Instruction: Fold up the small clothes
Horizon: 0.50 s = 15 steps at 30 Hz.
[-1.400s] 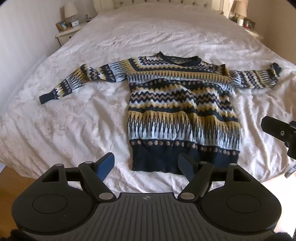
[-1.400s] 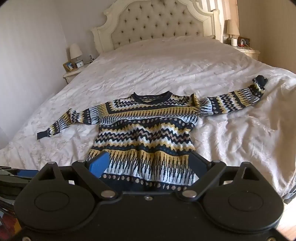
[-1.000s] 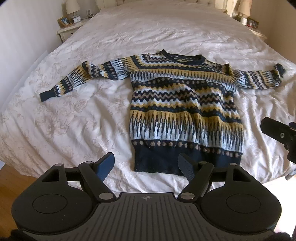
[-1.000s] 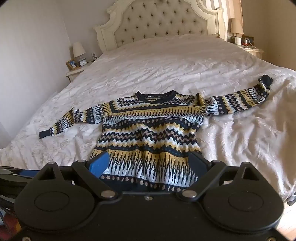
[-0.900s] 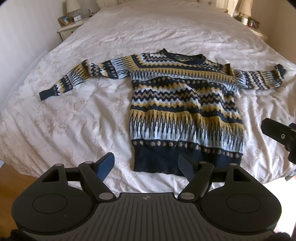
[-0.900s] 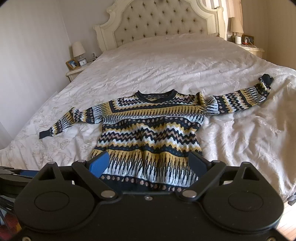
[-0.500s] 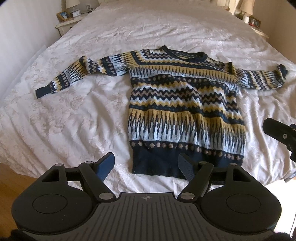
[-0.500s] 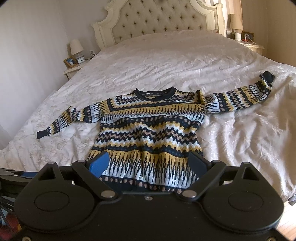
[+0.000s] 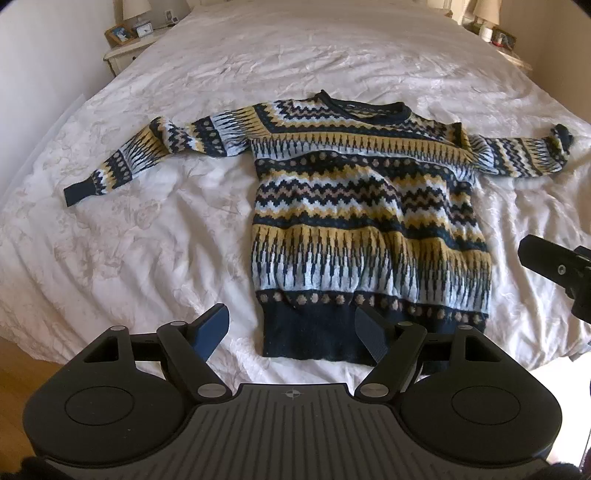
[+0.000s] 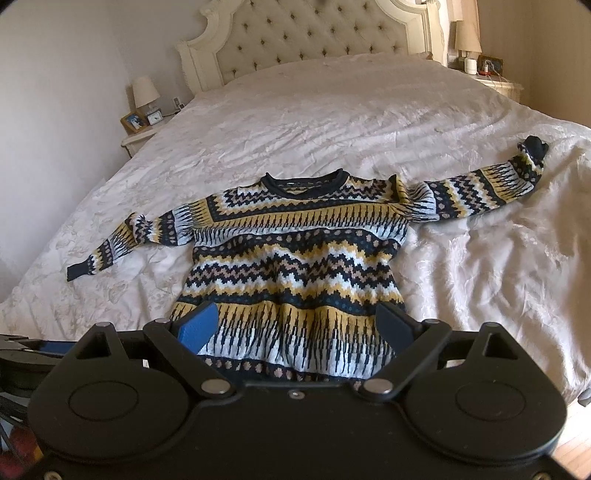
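Note:
A patterned knit sweater (image 9: 365,221) in navy, yellow, pale blue and tan lies flat and face up on the white bed, both sleeves spread out sideways, hem toward me. It also shows in the right wrist view (image 10: 295,266). My left gripper (image 9: 291,332) is open and empty, held above the sweater's lower left hem corner. My right gripper (image 10: 295,325) is open and empty, held above the hem near the sweater's middle. Part of the right gripper (image 9: 554,266) shows at the right edge of the left wrist view.
The white bedspread (image 9: 129,240) covers a wide bed with a tufted headboard (image 10: 314,33). Nightstands with lamps stand at the back left (image 10: 142,122) and back right (image 10: 480,70). Wooden floor (image 9: 22,365) shows below the bed's near edge.
Both grippers have moved slightly forward toward the sweater, which now looks larger. Both stay open. The sweater has not moved.

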Tool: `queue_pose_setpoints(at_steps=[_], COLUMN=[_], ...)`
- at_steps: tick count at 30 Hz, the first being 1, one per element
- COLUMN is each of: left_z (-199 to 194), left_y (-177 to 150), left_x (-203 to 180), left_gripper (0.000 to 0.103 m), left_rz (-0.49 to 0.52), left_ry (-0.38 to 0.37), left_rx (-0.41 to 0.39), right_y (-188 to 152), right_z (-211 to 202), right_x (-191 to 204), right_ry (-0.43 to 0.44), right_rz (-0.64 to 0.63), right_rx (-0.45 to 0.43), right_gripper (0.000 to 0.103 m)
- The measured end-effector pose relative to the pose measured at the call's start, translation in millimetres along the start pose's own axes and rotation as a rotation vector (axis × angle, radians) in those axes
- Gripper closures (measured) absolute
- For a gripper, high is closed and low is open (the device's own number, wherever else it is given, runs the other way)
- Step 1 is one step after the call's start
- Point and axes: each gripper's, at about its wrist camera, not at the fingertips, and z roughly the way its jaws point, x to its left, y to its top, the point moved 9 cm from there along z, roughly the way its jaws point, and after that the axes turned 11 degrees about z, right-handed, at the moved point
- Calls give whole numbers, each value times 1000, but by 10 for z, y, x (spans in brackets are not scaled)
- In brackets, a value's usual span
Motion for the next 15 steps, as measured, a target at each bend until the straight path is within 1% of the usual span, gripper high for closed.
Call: queue_pose_setpoints(at_steps=[6, 9, 10, 15], left_z=[41, 67, 72, 130], left_y=[6, 22, 29, 100], left_x=[74, 99, 93, 128], left_gripper=[28, 29, 29, 29], left_rz=[-1, -8, -15, -18], left_ry=[24, 20, 5, 5], left_rx=[9, 15, 13, 20], right_y=[3, 12, 20, 68], right_z=[17, 31, 41, 121], right_x=[10, 12, 16, 9], right_ry=[-2, -3, -5, -16], right_rz=[-3, -5, -6, -3], right_rx=[1, 2, 4, 17], right_gripper=[10, 10, 10, 10])
